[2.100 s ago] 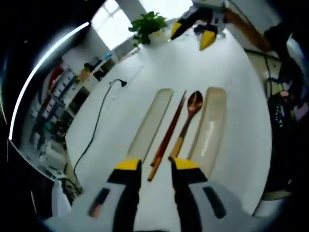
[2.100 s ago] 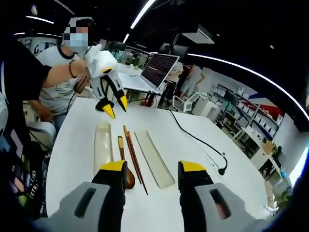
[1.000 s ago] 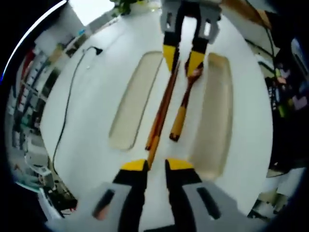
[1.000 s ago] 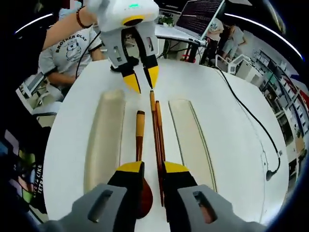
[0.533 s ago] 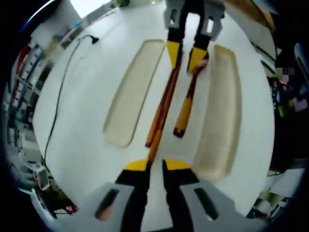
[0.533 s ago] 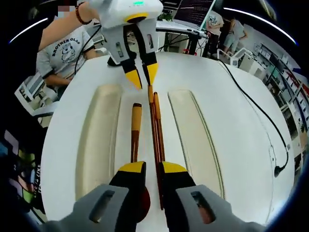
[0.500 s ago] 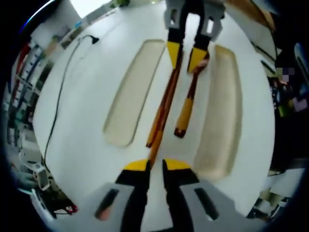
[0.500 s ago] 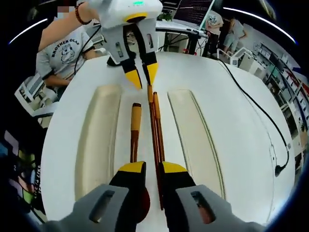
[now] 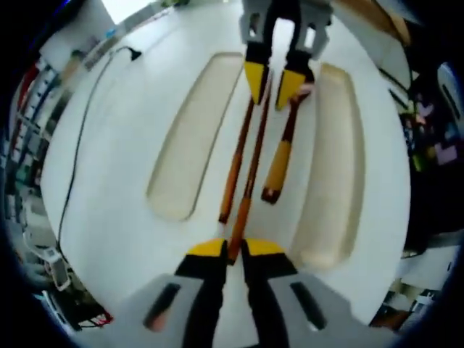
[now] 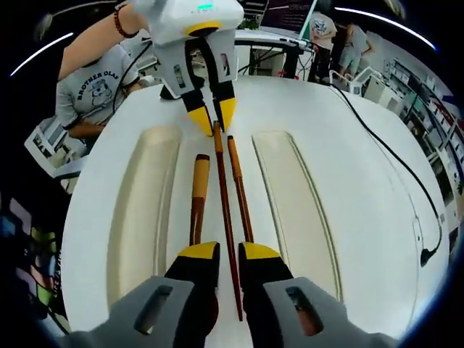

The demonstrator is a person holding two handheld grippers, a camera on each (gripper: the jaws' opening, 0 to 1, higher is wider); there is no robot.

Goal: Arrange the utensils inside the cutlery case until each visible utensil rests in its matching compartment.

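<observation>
**Chopstick lifted apart from its pair**

Chopstick (image 10: pixel 225 217) clamped at opposite ends by left hand-held gripper (image 9: pixel 231 249) and right hand-held gripper (image 10: pixel 229 251), now separated from second chopstick (image 10: pixel 241 190), where half a second before lay pressed together. Wooden spoon (image 9: pixel 281 152) left flat on table (image 9: pixel 130 181), between two empty case halves (image 9: pixel 194 130) (image 9: pixel 332 159). Likely the start of carrying one chopstick toward a compartment.

Two gripper cameras facing each other along one white table.

The left gripper view looks steeply down from close above the table (image 9: pixel 130 217) at one end; the right gripper view looks from the opposite end. Both share the chopsticks (image 9: pixel 246 170), spoon (image 9: pixel 281 156) and two trays (image 10: pixel 141 217).
</observation>
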